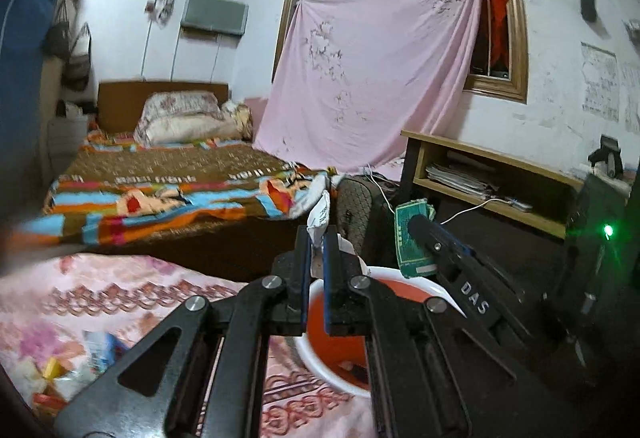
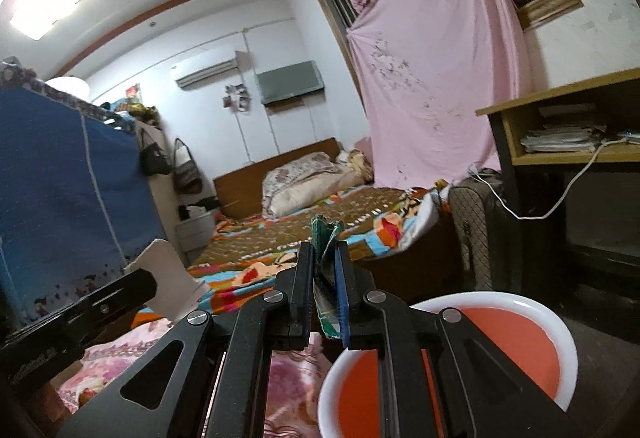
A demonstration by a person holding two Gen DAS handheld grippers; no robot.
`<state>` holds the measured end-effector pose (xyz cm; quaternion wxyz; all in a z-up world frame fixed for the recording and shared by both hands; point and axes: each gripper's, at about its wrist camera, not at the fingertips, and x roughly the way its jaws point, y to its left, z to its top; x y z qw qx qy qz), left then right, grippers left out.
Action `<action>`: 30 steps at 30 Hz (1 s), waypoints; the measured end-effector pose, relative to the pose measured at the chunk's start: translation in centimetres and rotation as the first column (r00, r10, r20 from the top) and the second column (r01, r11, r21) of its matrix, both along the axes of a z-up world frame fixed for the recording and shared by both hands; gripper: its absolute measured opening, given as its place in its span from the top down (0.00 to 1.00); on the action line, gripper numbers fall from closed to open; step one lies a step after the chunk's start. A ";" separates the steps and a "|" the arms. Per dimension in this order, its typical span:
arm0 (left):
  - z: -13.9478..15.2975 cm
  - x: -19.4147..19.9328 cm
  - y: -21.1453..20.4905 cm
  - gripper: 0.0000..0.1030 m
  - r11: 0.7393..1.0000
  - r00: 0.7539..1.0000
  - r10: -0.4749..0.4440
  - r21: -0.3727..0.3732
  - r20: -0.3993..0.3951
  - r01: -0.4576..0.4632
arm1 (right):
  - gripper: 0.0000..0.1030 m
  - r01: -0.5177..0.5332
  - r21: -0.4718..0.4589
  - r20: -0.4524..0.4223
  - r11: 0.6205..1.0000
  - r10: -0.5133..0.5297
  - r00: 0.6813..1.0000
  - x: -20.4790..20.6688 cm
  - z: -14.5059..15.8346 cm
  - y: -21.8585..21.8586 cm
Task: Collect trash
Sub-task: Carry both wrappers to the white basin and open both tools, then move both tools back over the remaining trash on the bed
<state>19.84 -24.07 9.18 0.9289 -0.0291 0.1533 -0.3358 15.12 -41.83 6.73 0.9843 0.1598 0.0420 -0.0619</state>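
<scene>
A white wrapper (image 1: 319, 224) sticks up from between the blue pads of the left gripper (image 1: 318, 238), whose jaws are pressed together on it. The right gripper (image 2: 325, 258) has a green packet (image 2: 326, 238) between its pads; the jaws sit narrow around it, a thin gap showing on one side, and the packet stands crumpled up above the fingertips. From the left camera that same green packet (image 1: 412, 238) shows at the tip of the right gripper (image 1: 416, 226), just to the right of the white wrapper.

Both pieces hang over the red basin (image 2: 520, 338) with its white rim, which sits just below and ahead of the two tools. The basin (image 1: 400, 272) rests at the edge of a pink flowered quilt (image 1: 120, 298). On that quilt, toward the lower left, lies a blurred heap of more wrappers (image 1: 72, 370), yellow, blue and white.

Beyond is a bed (image 1: 168, 174) with a striped brown blanket and a pillow (image 1: 180, 118). A pink sheet (image 1: 380, 70) hangs over the barred window. To the right stands a wooden desk (image 1: 480, 154) with papers on its shelf, and a dark suitcase (image 1: 360, 206) beside it.
</scene>
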 end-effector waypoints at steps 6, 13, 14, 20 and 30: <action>-1.4 2.3 -2.2 1.00 0.999 0.992 -0.038 0.000 -0.121 0.039 | 0.90 0.035 0.030 -0.038 0.999 -0.034 0.999 0.3 -0.5 -1.1; -2.9 3.6 -3.9 1.00 0.998 0.970 -0.059 0.000 -0.236 0.061 | 0.90 0.068 0.064 -0.095 0.996 -0.061 0.994 0.7 -1.3 -2.4; -3.0 3.8 -4.0 1.00 0.998 0.968 -0.059 0.001 -0.245 0.061 | 0.90 0.071 0.072 -0.103 0.995 -0.063 0.993 0.8 -1.4 -2.6; -3.4 4.2 -4.0 0.93 0.998 0.954 -0.063 -0.015 -0.294 0.062 | 0.87 0.087 0.102 -0.131 0.991 -0.073 0.989 0.9 -1.9 -3.3; -2.8 3.7 -1.8 0.77 0.999 0.961 -0.005 -0.037 -0.275 -0.005 | 0.70 0.101 0.108 -0.145 0.989 -0.085 0.986 0.8 -2.0 -3.5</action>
